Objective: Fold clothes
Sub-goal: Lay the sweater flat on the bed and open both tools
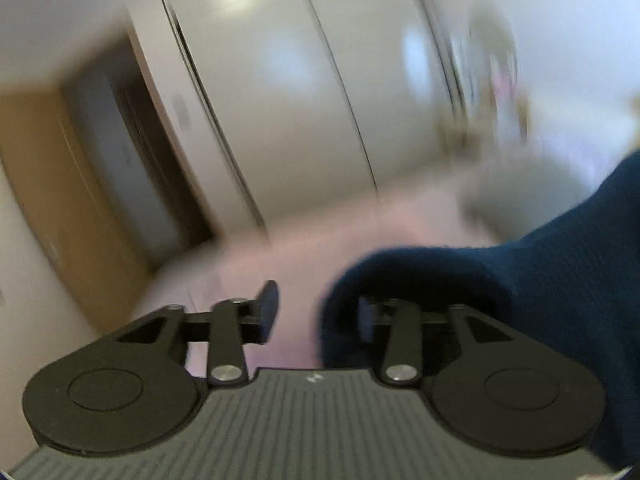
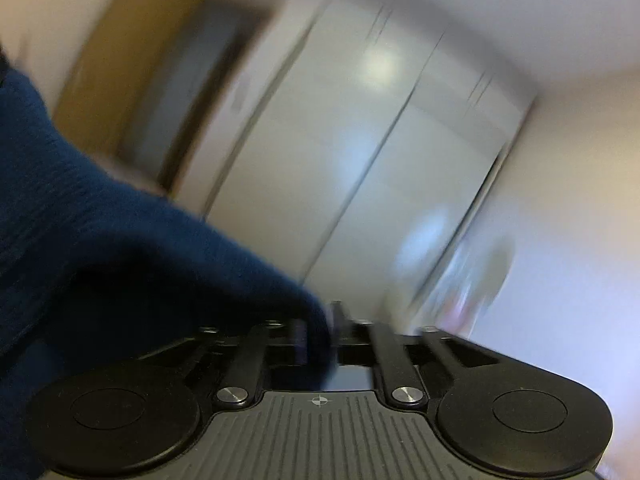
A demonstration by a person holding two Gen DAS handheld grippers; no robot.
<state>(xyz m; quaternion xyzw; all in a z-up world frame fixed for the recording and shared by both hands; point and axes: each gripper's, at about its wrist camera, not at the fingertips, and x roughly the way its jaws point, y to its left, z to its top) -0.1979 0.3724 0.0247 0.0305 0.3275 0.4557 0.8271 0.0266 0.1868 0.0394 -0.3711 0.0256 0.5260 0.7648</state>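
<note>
Garment: a dark blue knitted piece (image 1: 560, 280) hung in the air between the two grippers, spreading toward the right edge of the left wrist view and toward the left edge of the right wrist view (image 2: 100, 240). No table or bed under it could be made out.

Left claw: the left gripper (image 1: 318, 316) stood partly open, with a clear gap between its fingers. One finger (image 1: 267, 307) was bare. The blue knit was draped over the other finger and bulged into the gap, so it hung there and was not pinched.

Right claw: the right gripper (image 2: 320, 336) also stood partly open. An edge of the blue cloth lay in the gap, against the inner face of one finger; whether the other finger touched it could not be told through the blur. No firm pinch showed.

Step in hand: probably letting the garment go or shifting the hold on it during a fold, judging from both claws standing slack with cloth lying on them.

How to do it well: both fingers should clear the knit fully before the hands draw away, since loose loops snag on a pad. Releasing both sides together would keep the edge straight.

Surroundings: white wardrobe doors (image 1: 280, 80) and a brown door frame (image 1: 40, 160) filled the background, both heavily smeared.
</note>
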